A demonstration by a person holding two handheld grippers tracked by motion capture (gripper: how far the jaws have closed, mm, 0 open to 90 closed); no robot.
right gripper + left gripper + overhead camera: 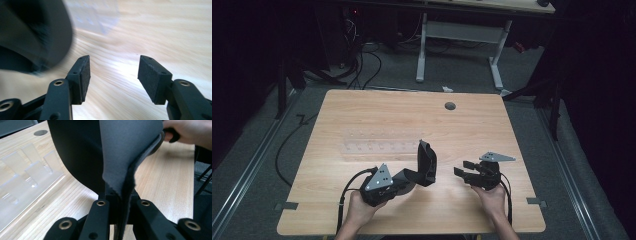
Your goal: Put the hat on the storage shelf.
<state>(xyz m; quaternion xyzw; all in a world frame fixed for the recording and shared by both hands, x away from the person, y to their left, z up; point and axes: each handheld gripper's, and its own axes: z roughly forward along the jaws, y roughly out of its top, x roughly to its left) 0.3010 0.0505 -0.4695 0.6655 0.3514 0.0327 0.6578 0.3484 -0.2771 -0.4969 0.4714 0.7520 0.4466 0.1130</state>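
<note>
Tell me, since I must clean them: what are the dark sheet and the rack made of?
The dark sheet looks like soft matte fabric or foam: it curls and shows a fuzzy edge. The rack looks like clear glossy plastic, since the wood grain shows through.

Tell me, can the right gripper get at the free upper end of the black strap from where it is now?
Probably yes. The right gripper is open with nothing between its jaws, and only bare table lies between it and the black strap, which the left gripper holds clamped and standing up.
</note>
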